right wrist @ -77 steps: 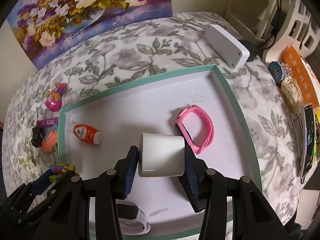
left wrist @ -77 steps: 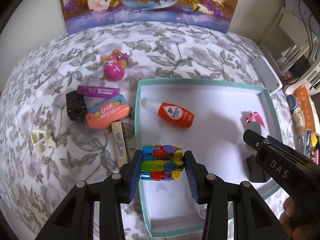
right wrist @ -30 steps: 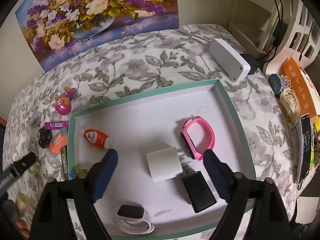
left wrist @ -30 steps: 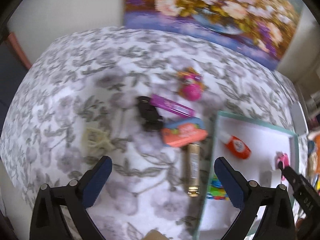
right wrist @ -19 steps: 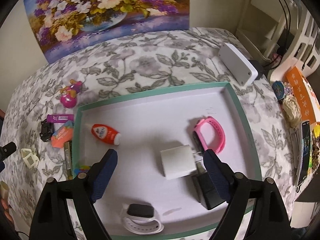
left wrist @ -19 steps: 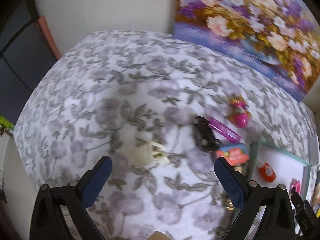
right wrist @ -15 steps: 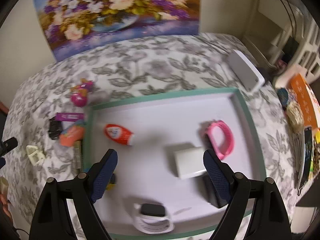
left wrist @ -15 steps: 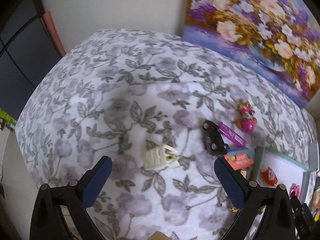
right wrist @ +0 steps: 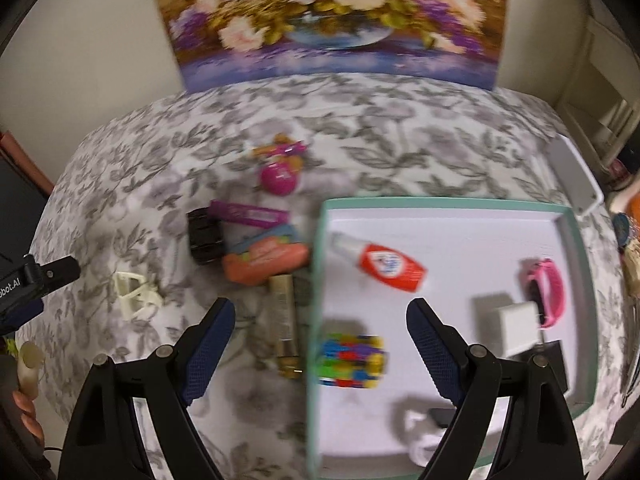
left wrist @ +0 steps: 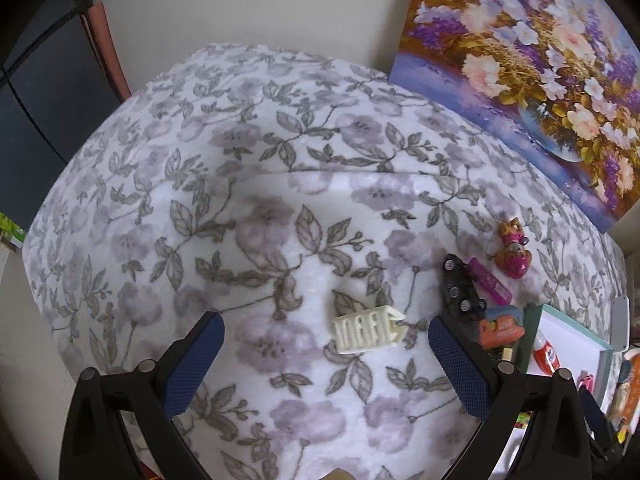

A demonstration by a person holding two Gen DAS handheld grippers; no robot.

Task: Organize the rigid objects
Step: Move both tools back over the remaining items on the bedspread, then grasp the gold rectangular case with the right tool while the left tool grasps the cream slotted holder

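A cream clip [left wrist: 367,333] lies alone on the floral cloth [left wrist: 256,184], between and just ahead of the left gripper [left wrist: 326,354], whose jaws stand wide apart and hold nothing. To the clip's right on the cloth sit a black toy car [left wrist: 459,292], a purple tube [left wrist: 490,281], a pink figure [left wrist: 514,255] and an orange case [left wrist: 502,326], the case just beside the tray [left wrist: 602,364]. The right gripper [right wrist: 320,336] hovers over the tray's left wall, its jaws also spread wide and empty. Below it, a gold tube [right wrist: 285,322] lies on the cloth just outside the tray wall, and a multicolour block [right wrist: 352,361] lies just inside it. Further into the tray rest a red bottle [right wrist: 390,266], a white cube [right wrist: 514,324], a pink band [right wrist: 550,292] touching the cube's right side, a black adapter [right wrist: 554,358] and a white watch [right wrist: 428,430] near the front edge. The right view is blurred. A flower painting [right wrist: 328,20] leans on the wall behind the cloth, and a white box [right wrist: 574,180] lies past the tray's far right corner.
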